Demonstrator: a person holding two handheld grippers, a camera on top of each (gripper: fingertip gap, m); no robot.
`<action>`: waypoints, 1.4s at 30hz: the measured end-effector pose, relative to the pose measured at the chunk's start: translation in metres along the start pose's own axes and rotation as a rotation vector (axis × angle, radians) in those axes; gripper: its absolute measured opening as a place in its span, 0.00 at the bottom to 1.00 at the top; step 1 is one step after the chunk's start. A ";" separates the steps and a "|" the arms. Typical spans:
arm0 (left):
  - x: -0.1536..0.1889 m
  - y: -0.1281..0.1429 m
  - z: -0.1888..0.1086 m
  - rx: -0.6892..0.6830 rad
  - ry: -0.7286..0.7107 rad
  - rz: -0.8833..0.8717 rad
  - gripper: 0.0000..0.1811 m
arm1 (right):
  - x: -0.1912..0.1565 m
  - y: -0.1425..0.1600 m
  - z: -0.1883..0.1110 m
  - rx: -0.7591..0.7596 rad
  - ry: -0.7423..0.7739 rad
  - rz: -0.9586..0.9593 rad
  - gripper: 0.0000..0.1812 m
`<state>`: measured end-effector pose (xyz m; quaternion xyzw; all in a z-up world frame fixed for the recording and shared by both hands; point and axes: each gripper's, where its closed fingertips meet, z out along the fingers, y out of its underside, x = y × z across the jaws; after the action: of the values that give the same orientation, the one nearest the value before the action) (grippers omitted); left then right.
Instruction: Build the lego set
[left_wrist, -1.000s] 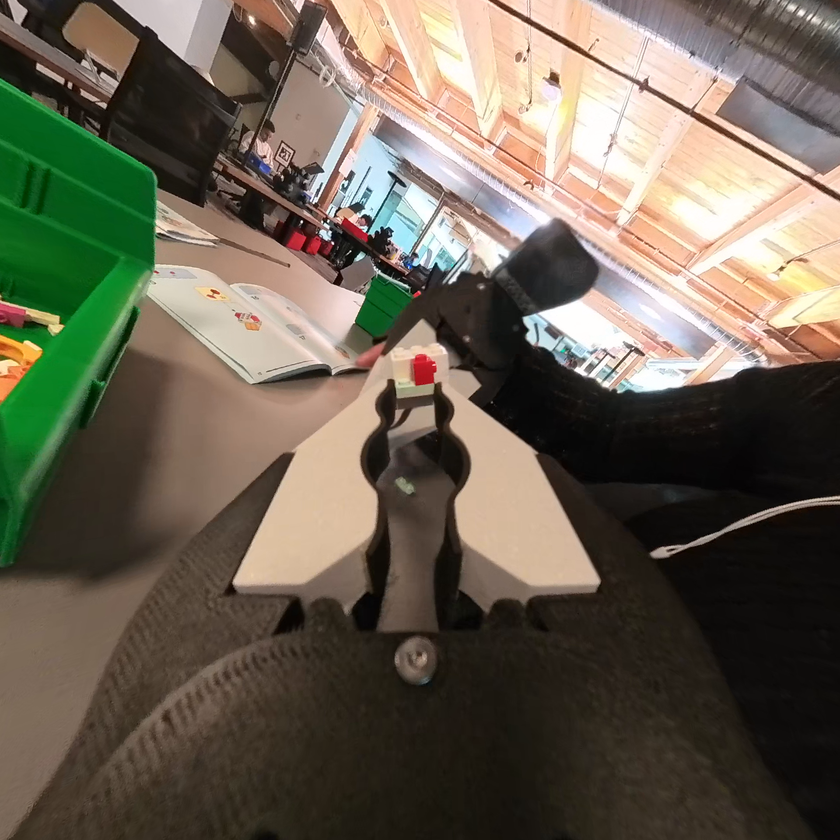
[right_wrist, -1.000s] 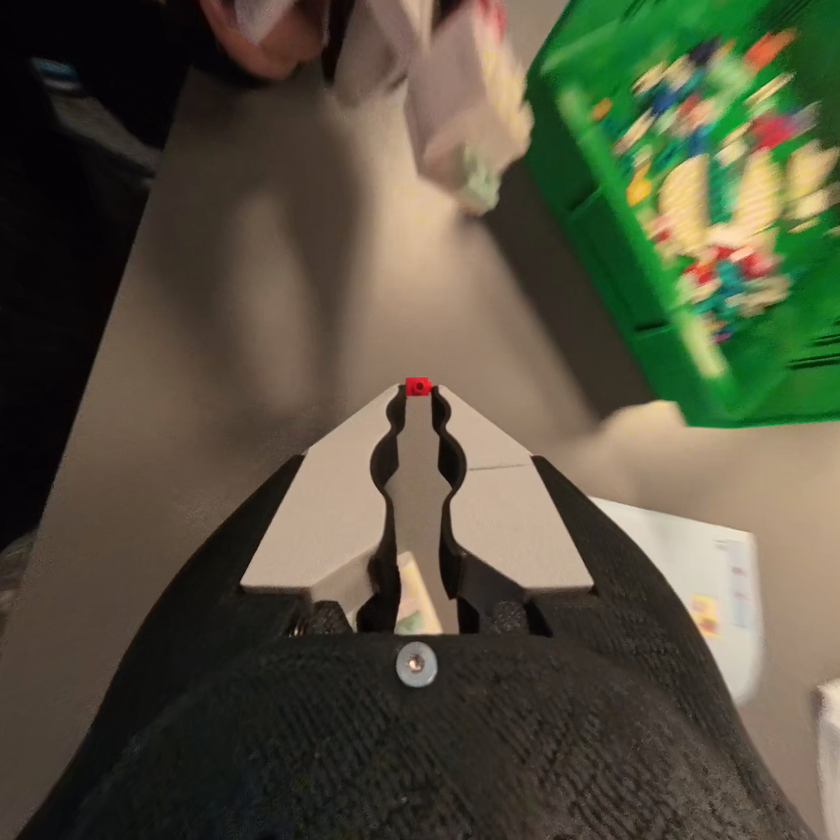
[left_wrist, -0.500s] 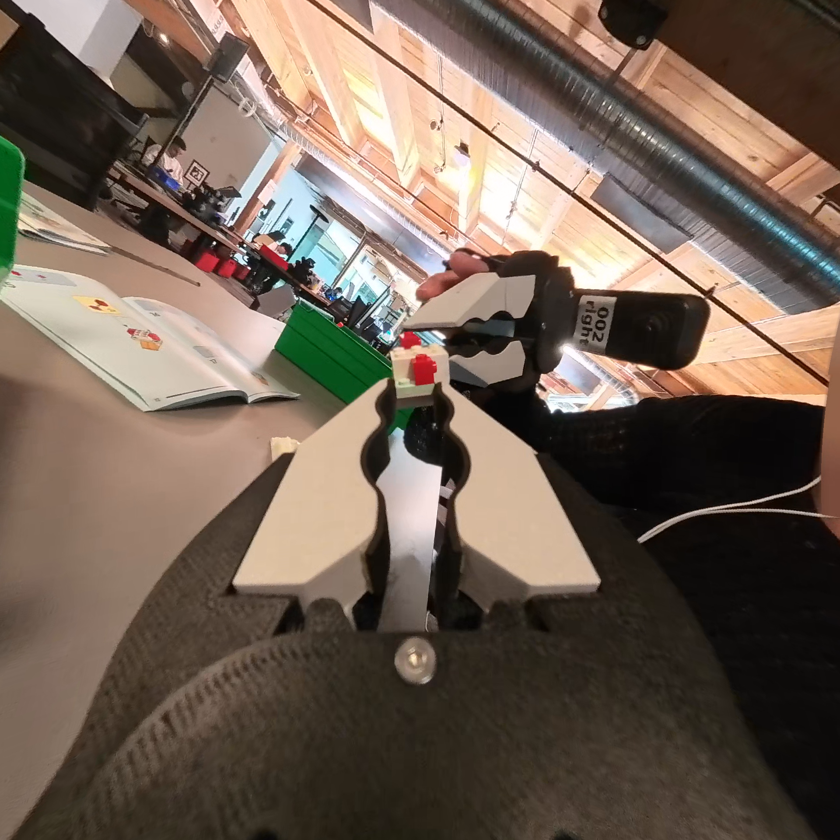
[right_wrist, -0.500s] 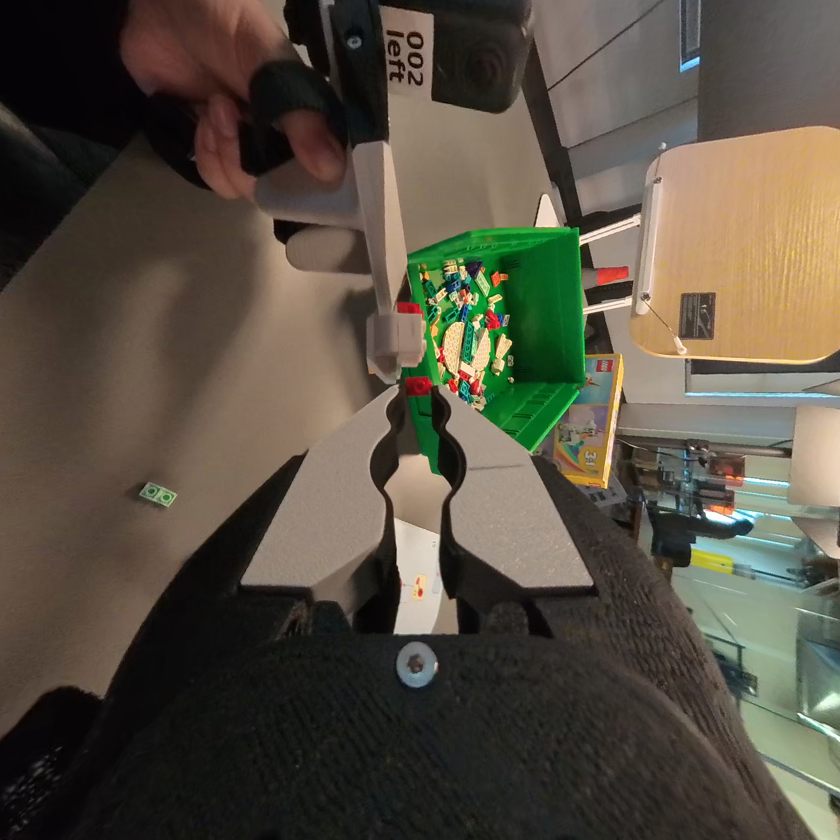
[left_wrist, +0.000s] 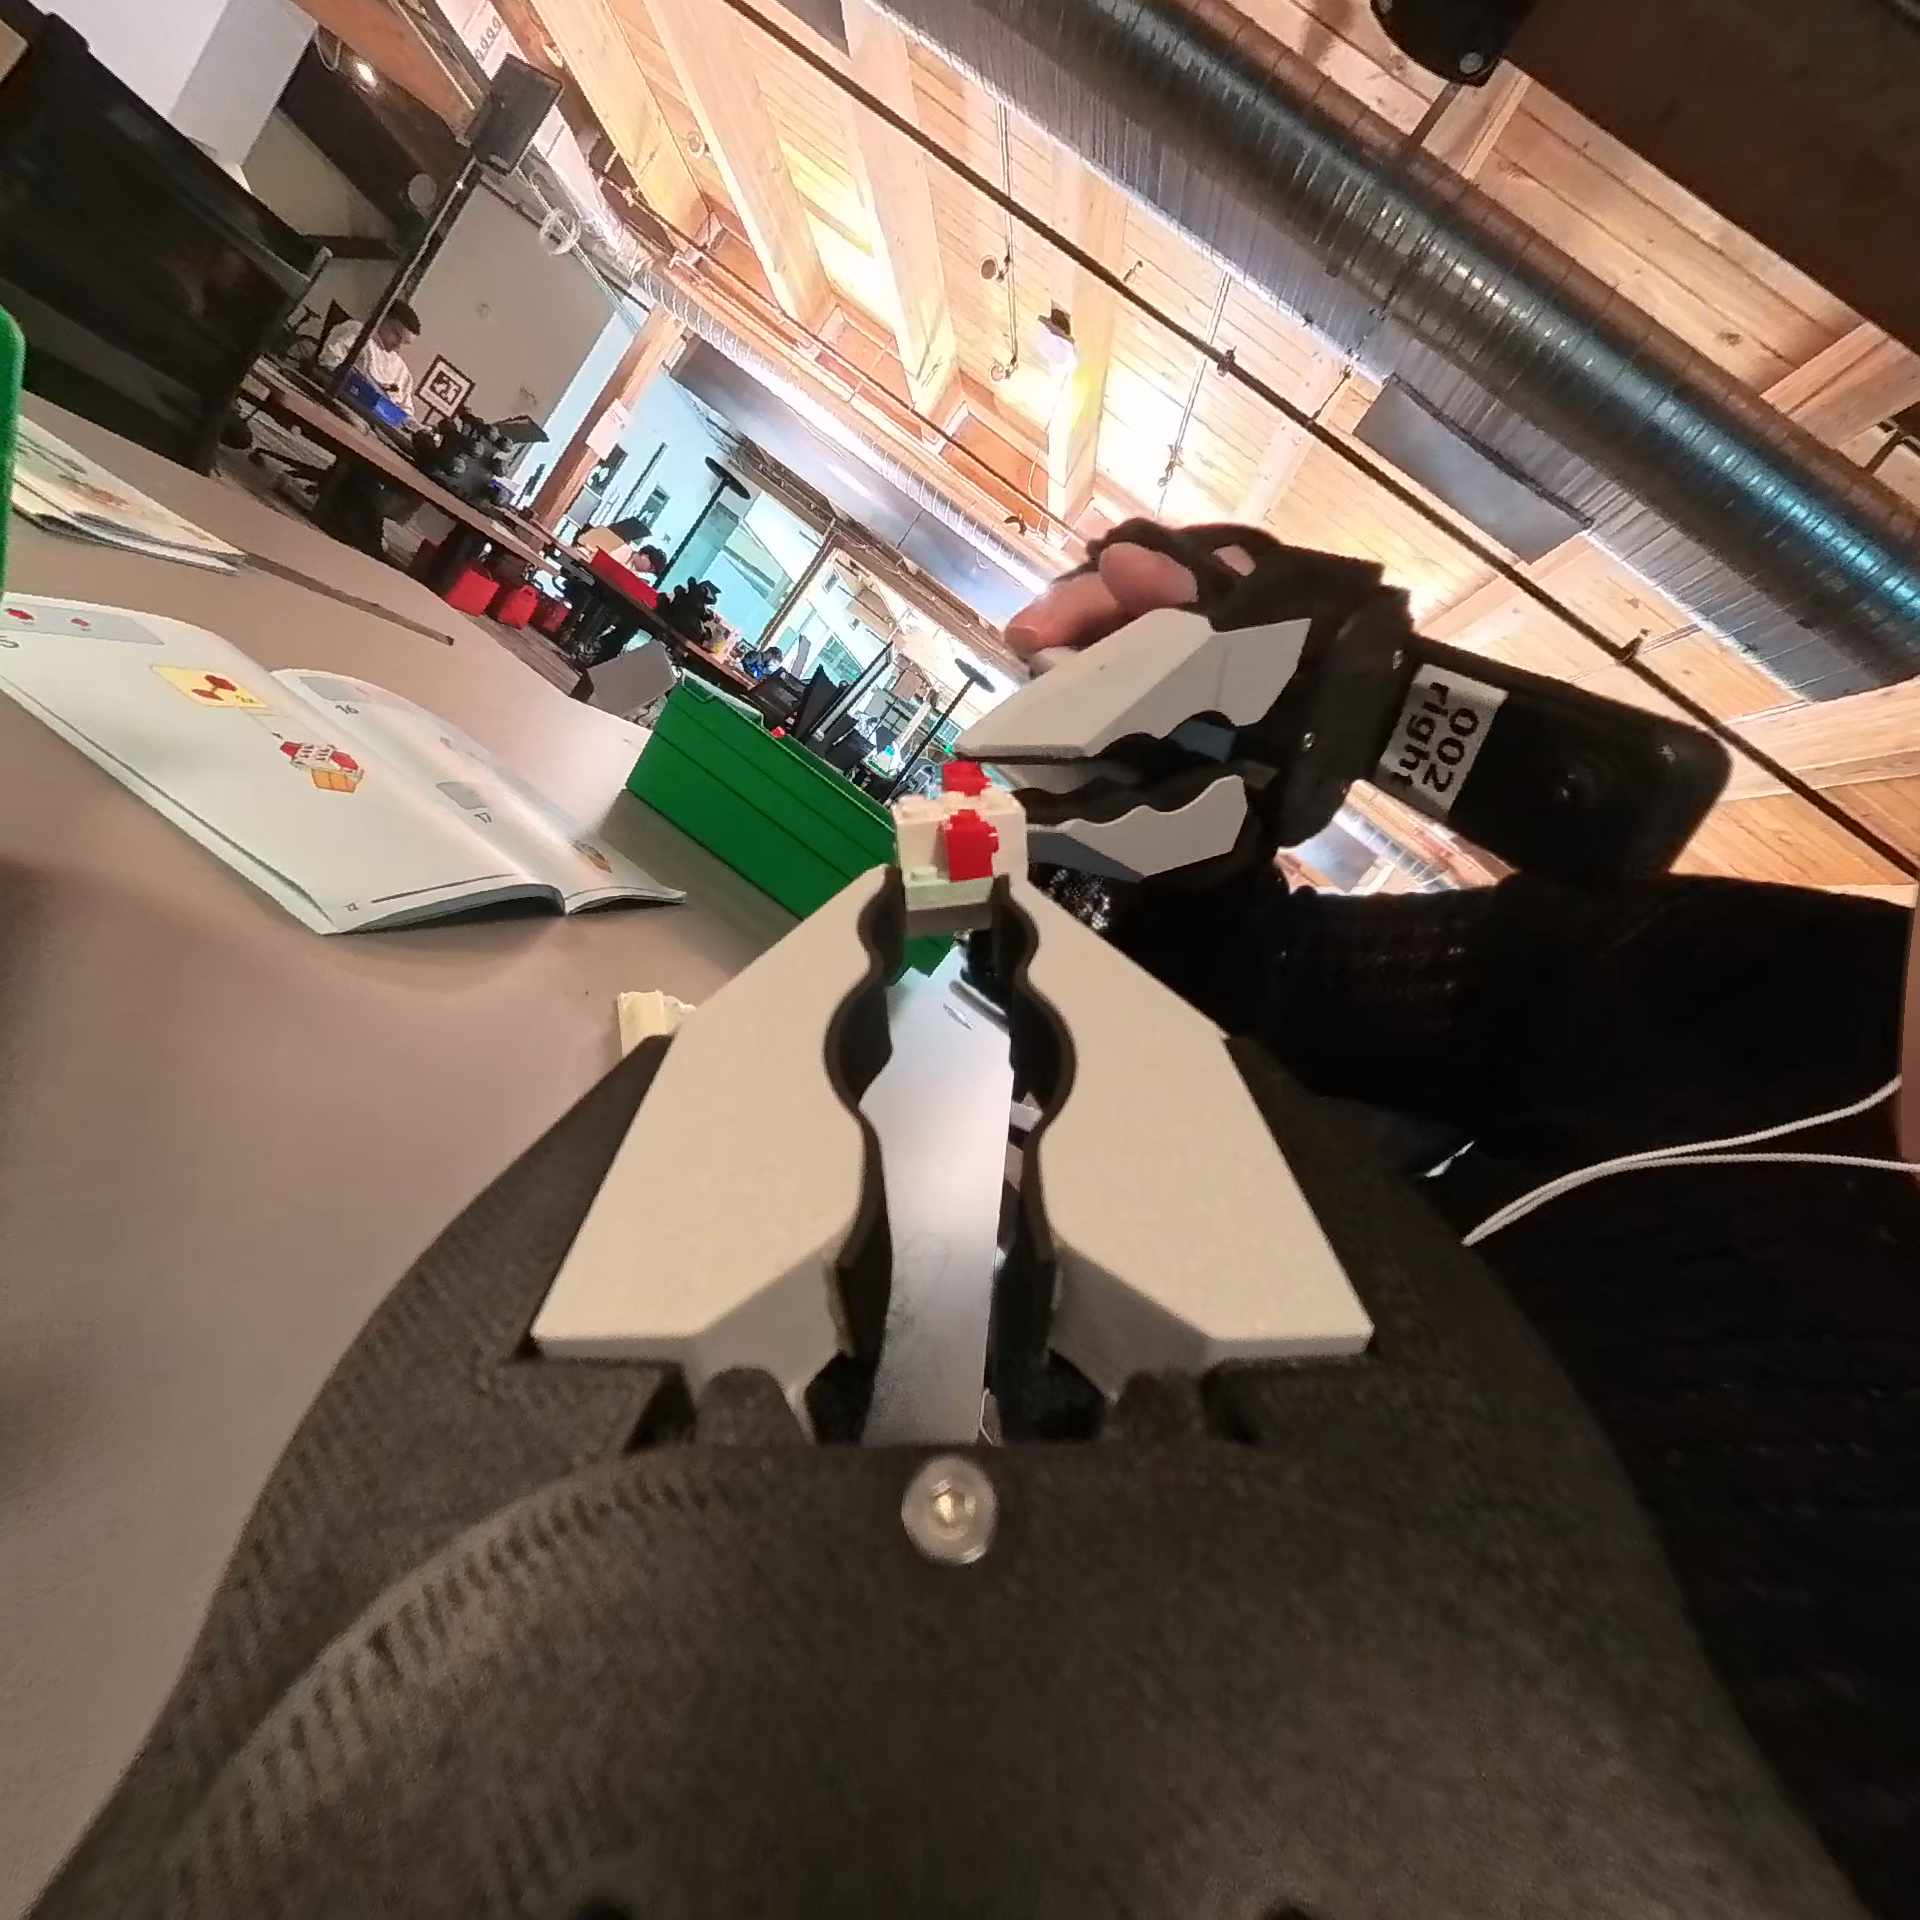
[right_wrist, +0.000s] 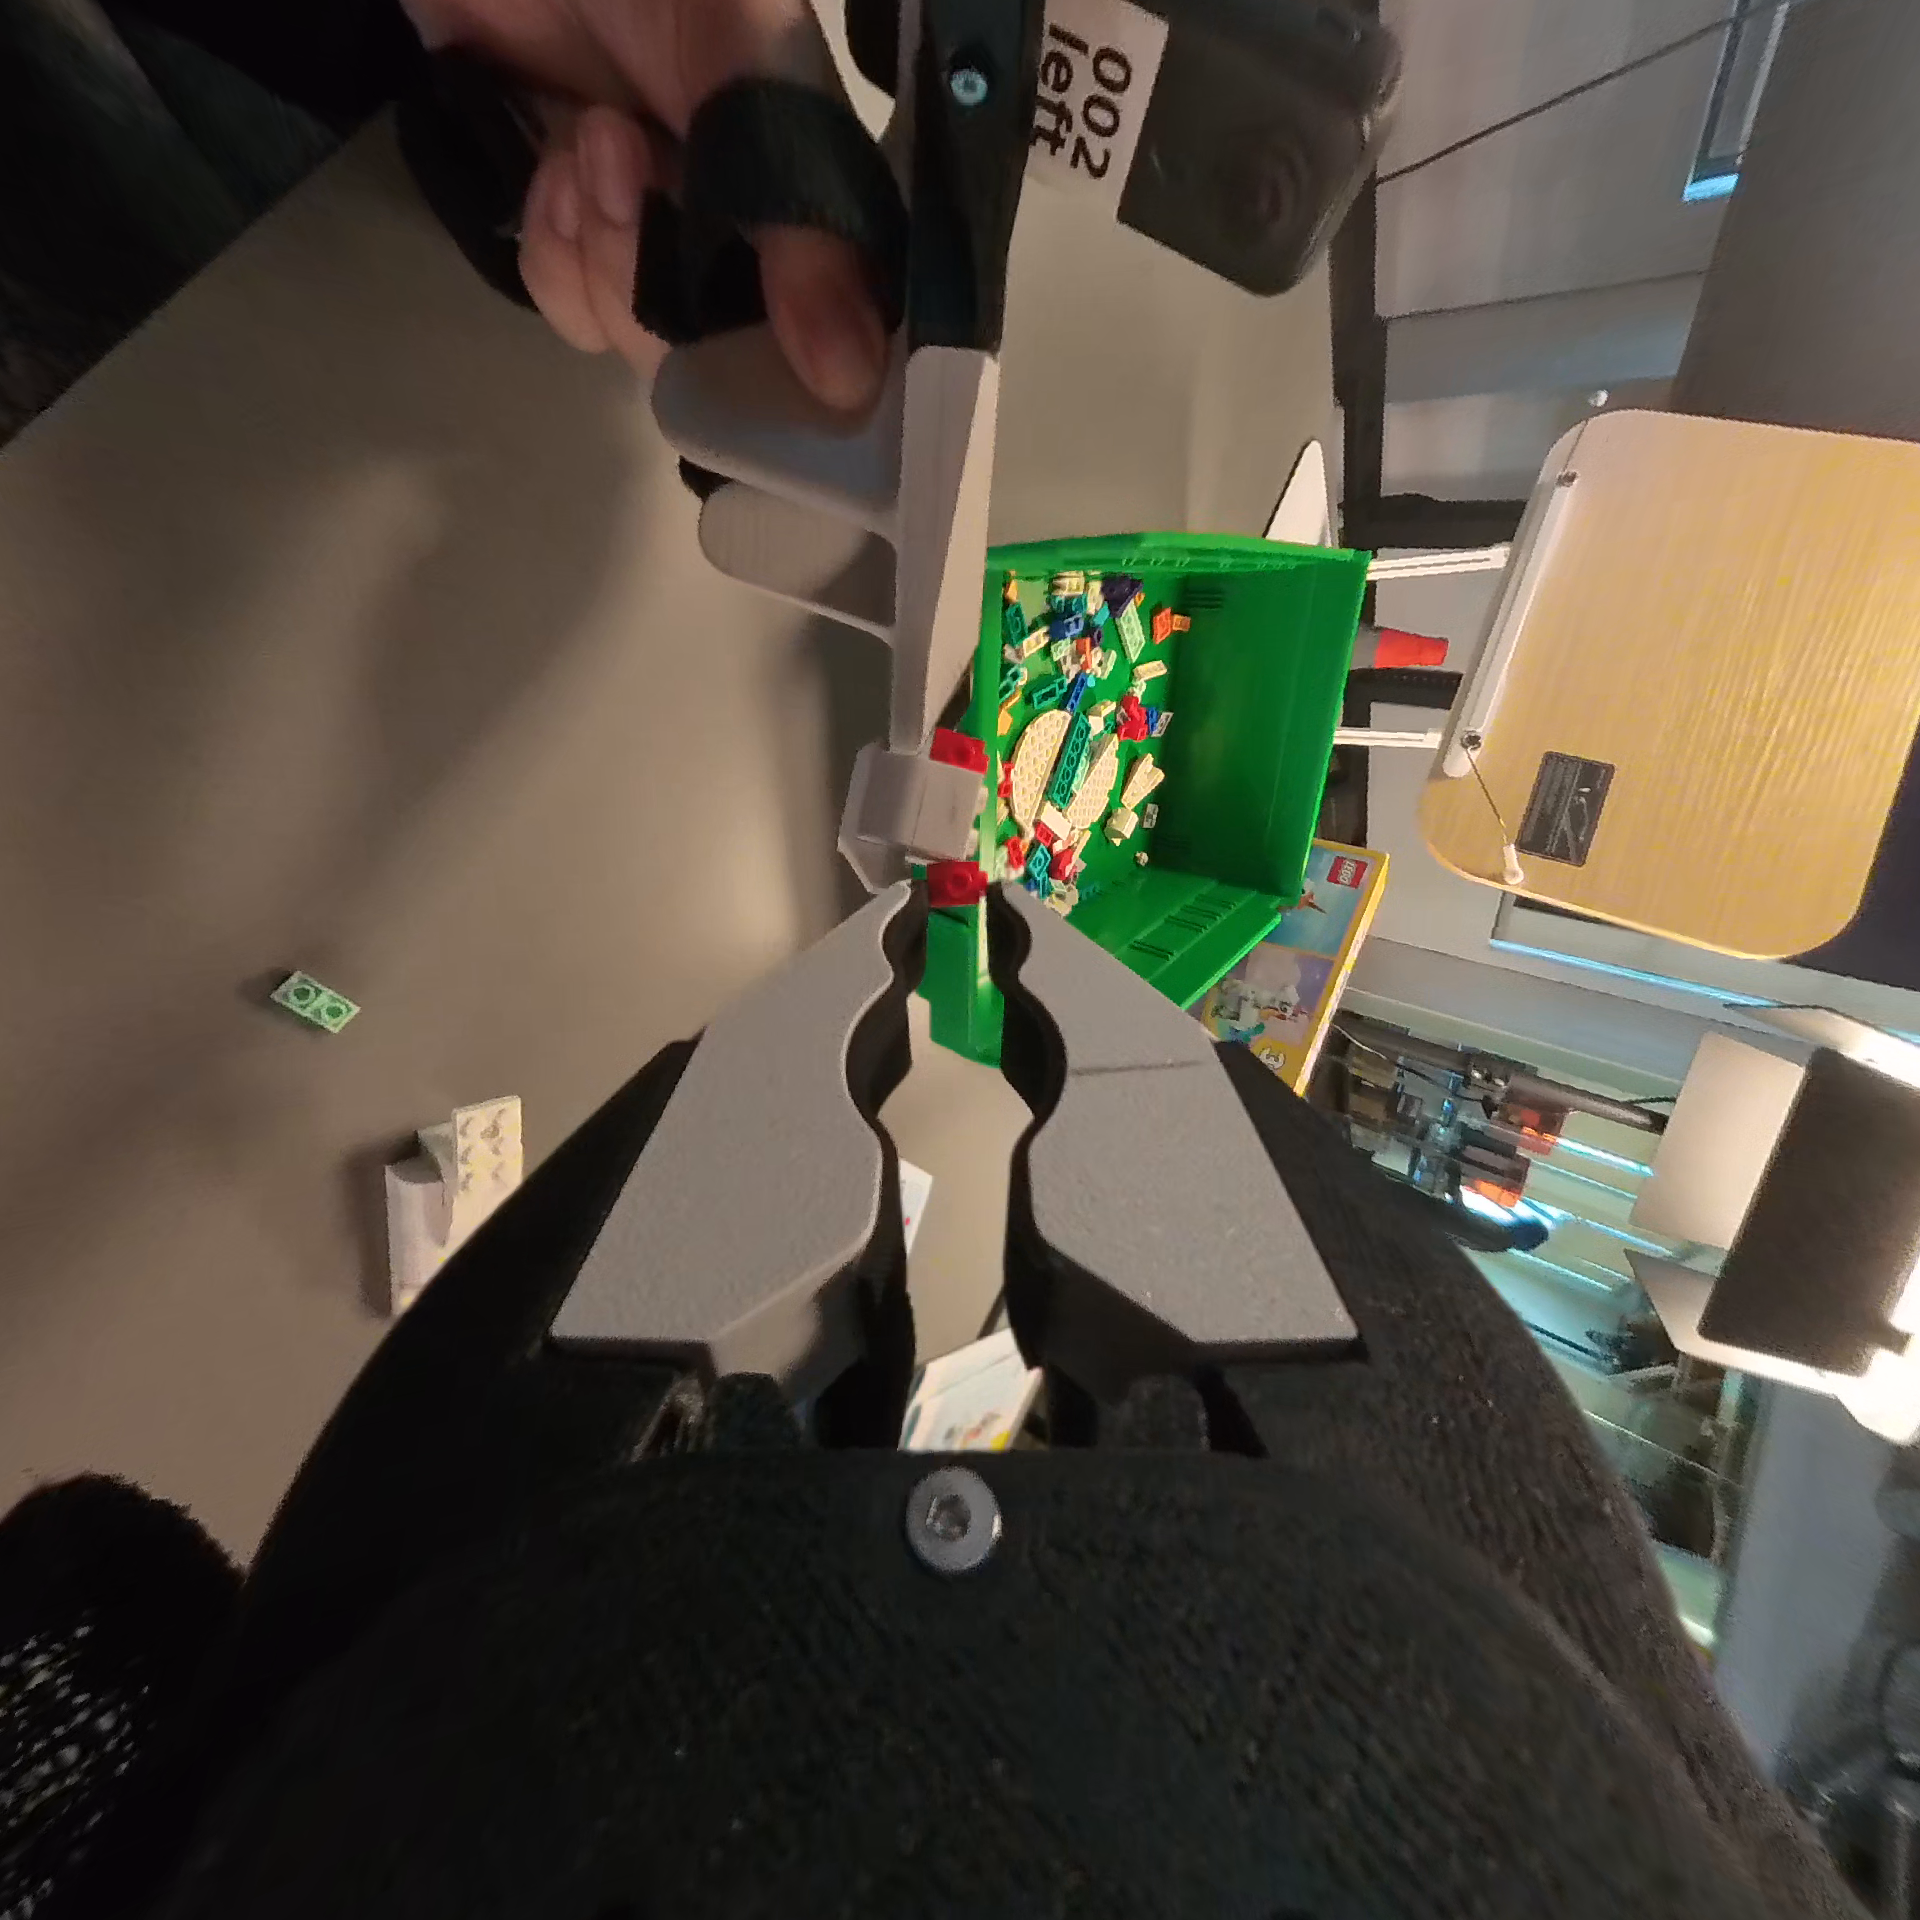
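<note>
My left gripper (left_wrist: 951, 896) is shut on a small white lego assembly (left_wrist: 956, 847) with a red brick on its front, held up above the table. My right gripper (right_wrist: 951, 891) is shut on a small red brick (right_wrist: 956, 883) and holds it against the assembly (right_wrist: 920, 805). In the left wrist view the right gripper (left_wrist: 994, 781) comes in from the right, and its red brick (left_wrist: 964, 774) sits on top of the assembly. A finger (right_wrist: 940, 582) of the left gripper reaches down from above in the right wrist view.
A green bin (right_wrist: 1236, 727) of several loose bricks stands behind the assembly, with a lego box (right_wrist: 1299, 966) beside it. A green plate (right_wrist: 315, 1000) and a white piece (right_wrist: 457, 1174) lie on the grey table. An open instruction booklet (left_wrist: 312, 769) and another green bin (left_wrist: 758, 800) are farther off. My left and right fingertips are right by each other. Left tips and right tips are each some 15 cm from the green plate (right_wrist: 315, 1000).
The right gripper has swung up from over the table and brought its red brick against the white assembly. The left gripper has lifted and tilted the assembly toward it.
</note>
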<state>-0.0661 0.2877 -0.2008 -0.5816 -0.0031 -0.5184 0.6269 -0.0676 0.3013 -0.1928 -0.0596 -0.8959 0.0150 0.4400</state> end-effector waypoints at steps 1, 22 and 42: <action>0.000 0.000 0.000 0.001 0.000 0.000 0.09 | -0.001 0.000 0.000 -0.011 -0.008 -0.010 0.05; 0.000 -0.008 -0.006 0.066 0.024 -0.027 0.08 | 0.004 0.004 -0.007 -0.003 -0.090 0.146 0.11; 0.013 -0.008 -0.003 0.036 0.152 -0.151 0.10 | -0.003 -0.012 0.009 0.244 0.066 0.315 0.14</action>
<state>-0.0674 0.2789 -0.1882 -0.5272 -0.0084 -0.6067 0.5949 -0.0740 0.2894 -0.1995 -0.1457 -0.8521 0.1899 0.4655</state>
